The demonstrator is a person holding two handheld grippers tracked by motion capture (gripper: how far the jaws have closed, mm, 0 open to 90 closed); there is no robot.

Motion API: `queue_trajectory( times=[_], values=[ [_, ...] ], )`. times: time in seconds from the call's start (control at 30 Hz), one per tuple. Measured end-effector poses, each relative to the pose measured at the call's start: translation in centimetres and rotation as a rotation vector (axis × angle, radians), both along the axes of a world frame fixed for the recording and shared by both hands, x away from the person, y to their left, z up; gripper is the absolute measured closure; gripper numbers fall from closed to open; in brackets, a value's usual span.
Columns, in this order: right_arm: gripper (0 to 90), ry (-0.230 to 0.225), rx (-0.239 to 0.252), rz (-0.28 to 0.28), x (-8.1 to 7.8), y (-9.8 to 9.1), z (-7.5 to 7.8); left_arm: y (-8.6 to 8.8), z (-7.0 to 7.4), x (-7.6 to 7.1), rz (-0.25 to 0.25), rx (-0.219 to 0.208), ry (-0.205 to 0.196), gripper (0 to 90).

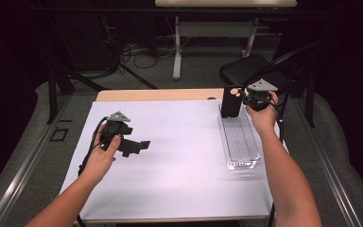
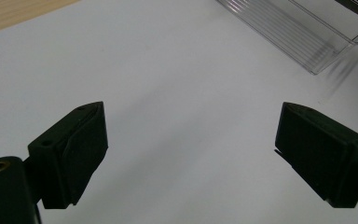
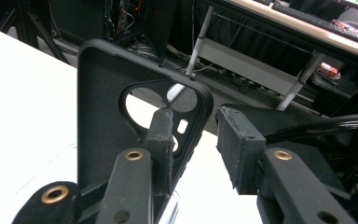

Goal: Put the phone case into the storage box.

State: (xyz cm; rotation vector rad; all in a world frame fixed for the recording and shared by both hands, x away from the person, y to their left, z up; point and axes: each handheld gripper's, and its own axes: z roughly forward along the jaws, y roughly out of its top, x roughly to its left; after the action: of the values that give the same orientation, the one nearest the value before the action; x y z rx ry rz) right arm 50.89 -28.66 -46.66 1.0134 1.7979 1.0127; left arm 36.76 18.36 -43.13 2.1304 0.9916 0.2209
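A black phone case (image 1: pixel 230 101) with a round camera cutout stands upright at the far end of a clear plastic tray (image 1: pixel 246 158). In the right gripper view the phone case (image 3: pixel 102 116) rises just ahead of the jaws. My right gripper (image 1: pixel 242 98) is at the case's right edge, and the gripper (image 3: pixel 195 116) is open: one jaw lies against the case's inner face while the other stands apart from its edge. My left gripper (image 1: pixel 139 147) rests on the white sheet at the left. Seen along its own jaws, the left gripper (image 2: pixel 191 106) is wide open with nothing between them.
A white sheet (image 1: pixel 179 156) covers most of the wooden table (image 1: pixel 160 94). The clear tray (image 2: pixel 307 42) lies along the sheet's right side. Behind the table stand a black chair (image 1: pixel 246 68), another table's white legs (image 1: pixel 177 52) and floor cables.
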Motion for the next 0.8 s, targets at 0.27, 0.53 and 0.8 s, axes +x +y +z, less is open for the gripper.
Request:
queue_trajectory(
  times=[0.27, 0.53, 0.8],
  values=[
    [57.8, 0.02, 0.011, -0.005, -0.2, 0.1, 0.2, 0.1, -0.1, 0.0, 0.005, -0.004, -0.003, 9.5],
    [52.0, 0.031, 0.006, -0.021, -0.8, -0.1, 0.6, 0.2, -0.2, -0.1, 0.006, -0.004, -0.003, 9.5],
    [50.3, 0.046, 0.019, -0.041, -1.5, -0.6, 1.1, 0.1, -0.1, -0.1, 0.016, -0.014, -0.008, 9.5]
  ],
)
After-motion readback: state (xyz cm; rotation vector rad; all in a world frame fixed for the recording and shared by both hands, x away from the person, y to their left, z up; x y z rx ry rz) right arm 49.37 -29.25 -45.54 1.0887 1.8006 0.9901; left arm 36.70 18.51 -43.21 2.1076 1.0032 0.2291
